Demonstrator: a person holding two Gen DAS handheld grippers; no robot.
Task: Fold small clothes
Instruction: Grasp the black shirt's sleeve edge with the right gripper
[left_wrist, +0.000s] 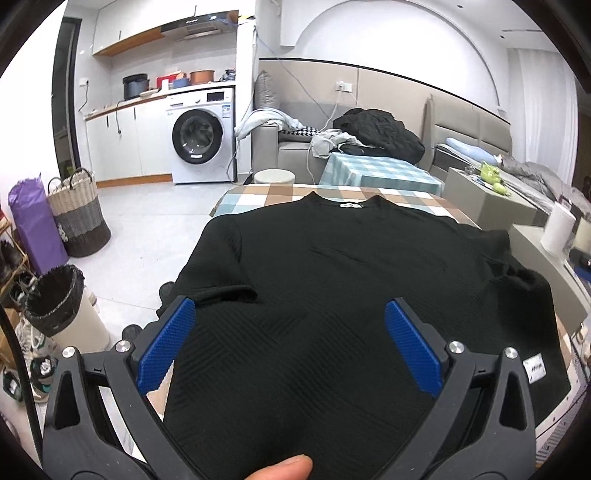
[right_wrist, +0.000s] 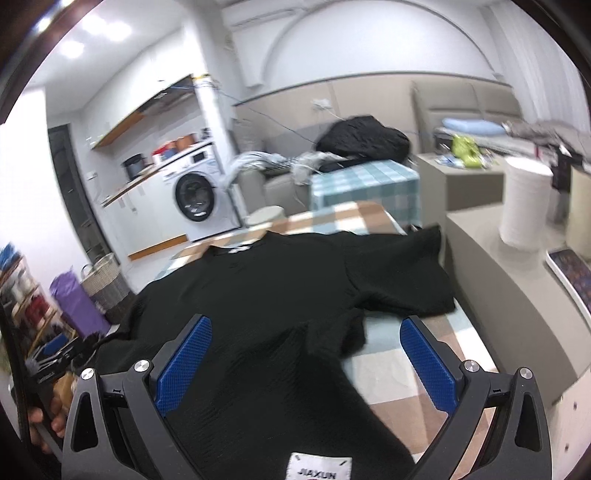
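Observation:
A black short-sleeved T-shirt lies spread on a table with a checked cloth, collar at the far end. My left gripper is open, its blue pads wide apart over the shirt's near left part, beside the left sleeve. In the right wrist view the shirt lies with its right sleeve spread to the right and a white label at the hem. My right gripper is open above the shirt's near right edge, holding nothing. The left gripper shows at the far left.
A grey cabinet with a white paper roll runs along the table's right side. A second checked table and a sofa with clothes stand behind. A bin, woven basket and purple bag stand on the floor, left.

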